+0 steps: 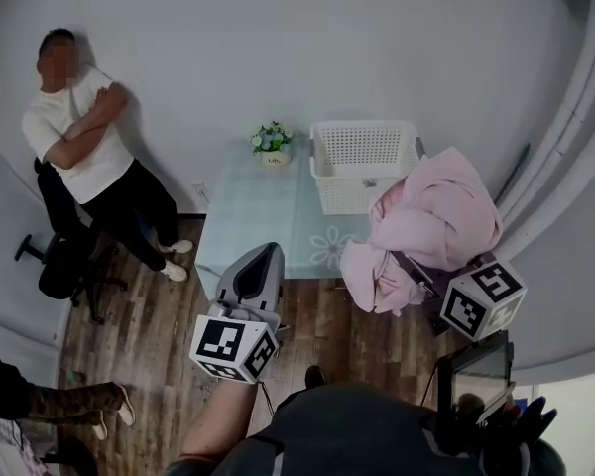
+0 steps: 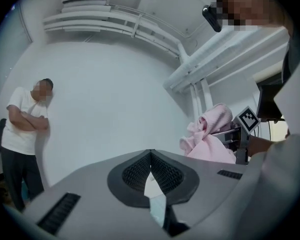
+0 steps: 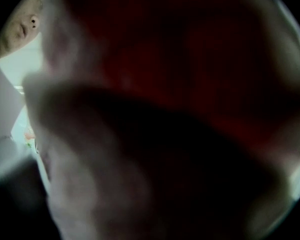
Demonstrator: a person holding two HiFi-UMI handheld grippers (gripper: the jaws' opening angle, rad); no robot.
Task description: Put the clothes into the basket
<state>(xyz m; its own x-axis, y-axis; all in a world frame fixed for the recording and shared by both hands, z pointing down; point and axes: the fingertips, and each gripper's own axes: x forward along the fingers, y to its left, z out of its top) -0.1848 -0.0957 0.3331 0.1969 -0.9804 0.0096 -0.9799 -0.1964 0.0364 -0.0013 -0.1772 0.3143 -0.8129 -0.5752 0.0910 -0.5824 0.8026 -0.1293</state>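
- Right claw (image 1: pixel 415 269) grips the pink garment (image 1: pixel 441 216), which hangs beside the white basket (image 1: pixel 329 181); basket opening lies forward-left.
- Left claw (image 1: pixel 263 261) closed, empty, farther off.

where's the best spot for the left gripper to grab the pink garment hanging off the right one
Probably the loose lobe sagging lowest at the left of the pink garment, approached from the left. It hangs free, away from the right gripper buried in the bunch, so the left gripper, now shut, could open and pinch a thick fold there.
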